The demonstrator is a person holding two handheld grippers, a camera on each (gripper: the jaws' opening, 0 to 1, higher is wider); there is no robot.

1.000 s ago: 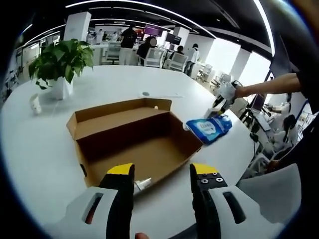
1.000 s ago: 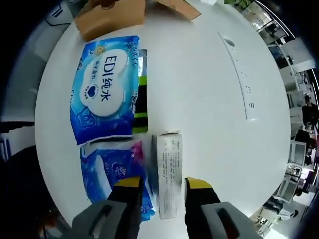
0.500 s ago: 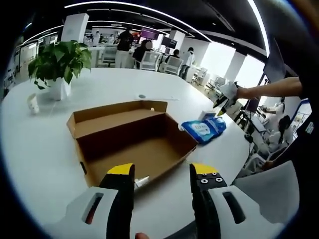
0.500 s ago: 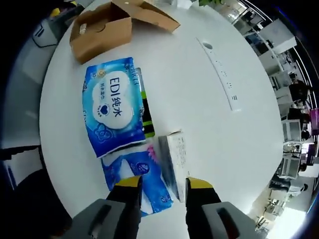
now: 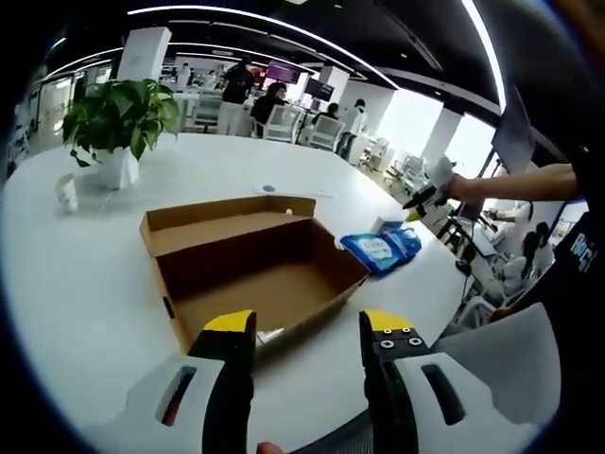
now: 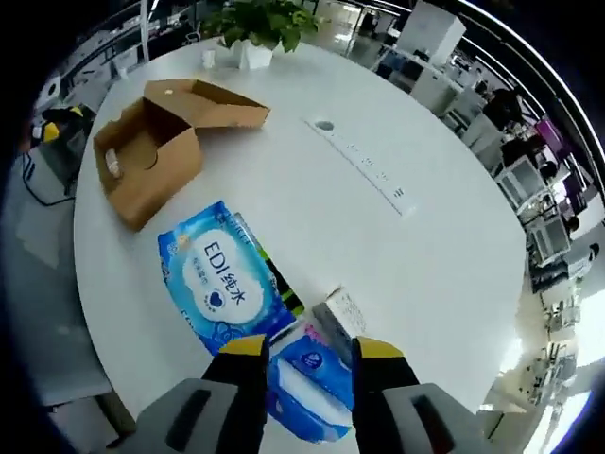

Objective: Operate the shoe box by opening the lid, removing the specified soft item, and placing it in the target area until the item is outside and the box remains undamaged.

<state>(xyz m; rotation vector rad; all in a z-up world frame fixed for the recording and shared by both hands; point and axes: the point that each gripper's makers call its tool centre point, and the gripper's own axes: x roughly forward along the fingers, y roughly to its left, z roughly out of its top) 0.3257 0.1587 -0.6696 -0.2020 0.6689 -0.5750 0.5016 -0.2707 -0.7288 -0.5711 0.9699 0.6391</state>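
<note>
In the left gripper view, the left hand-held gripper (image 5: pixel 307 331) hung with its yellow-tipped jaws apart and nothing between them, just short of the near wall of the brown shoe box (image 5: pixel 250 270). The box sat open on the white bench (image 5: pixel 85 255), its lid folded back on the far side and its inside looking bare down to the cardboard floor; a small white tag showed at the near wall. Just beside the box's right corner lay the blue wipes pack (image 5: pixel 376 250), outside the box and flat on the bench. Beyond it a person's outstretched arm held the right hand-held gripper (image 5: pixel 423 194) above the bench edge. A potted plant (image 5: pixel 113 123) stood well apart at the far left, with a small white object near it. In the right gripper view, the right hand-held gripper (image 6: pixel 304 352) also had its jaws spread and empty, held above the bench. The wipes pack (image 6: pixel 222 284), printed with "EDI" on a white oval, lay near the jaws, with a smaller blue packet (image 6: pixel 307 378) and a small white carton (image 6: pixel 342 312) just beside it. The open shoe box (image 6: pixel 156 142) lay farther off, towards the plant (image 6: pixel 255 28).
</note>
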